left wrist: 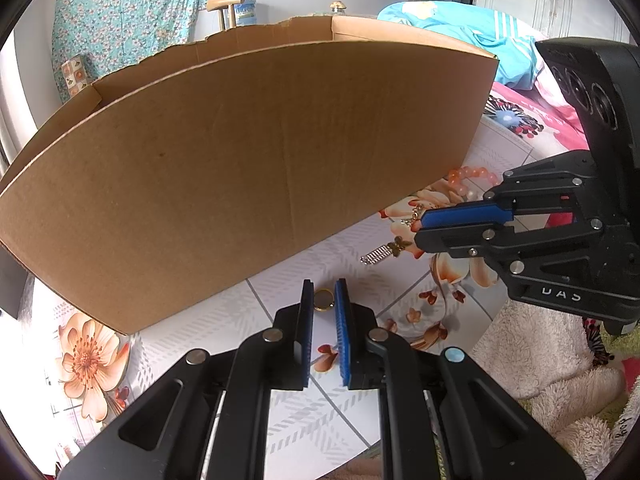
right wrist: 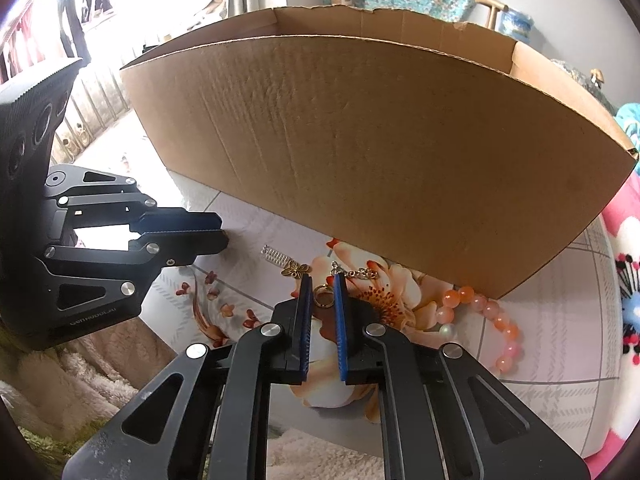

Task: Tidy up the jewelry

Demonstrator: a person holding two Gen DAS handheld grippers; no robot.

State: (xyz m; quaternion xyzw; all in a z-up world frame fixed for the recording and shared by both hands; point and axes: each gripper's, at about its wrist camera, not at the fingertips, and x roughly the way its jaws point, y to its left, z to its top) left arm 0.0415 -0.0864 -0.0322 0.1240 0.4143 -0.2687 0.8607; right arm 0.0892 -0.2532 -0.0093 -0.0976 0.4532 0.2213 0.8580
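A gold ring [left wrist: 323, 300] lies on the floral table between the tips of my left gripper [left wrist: 323, 286], whose jaws are a little apart around it. My right gripper [right wrist: 323, 280] has its jaws a little apart around a gold ring-shaped clasp [right wrist: 323, 295] at the end of a gold chain [right wrist: 356, 273]. A butterfly hair clip [right wrist: 288, 265] lies left of the chain; it also shows in the left wrist view [left wrist: 384, 252]. An orange bead bracelet [right wrist: 486, 318] lies to the right. A big cardboard box [left wrist: 240, 168] stands just behind the jewelry.
The floral tablecloth [left wrist: 96, 360] covers the table. A fluffy cream blanket [left wrist: 540, 360] lies off the table's near edge. The box wall [right wrist: 380, 152] blocks the far side. Pink and blue bedding [left wrist: 520, 64] lies behind on the right.
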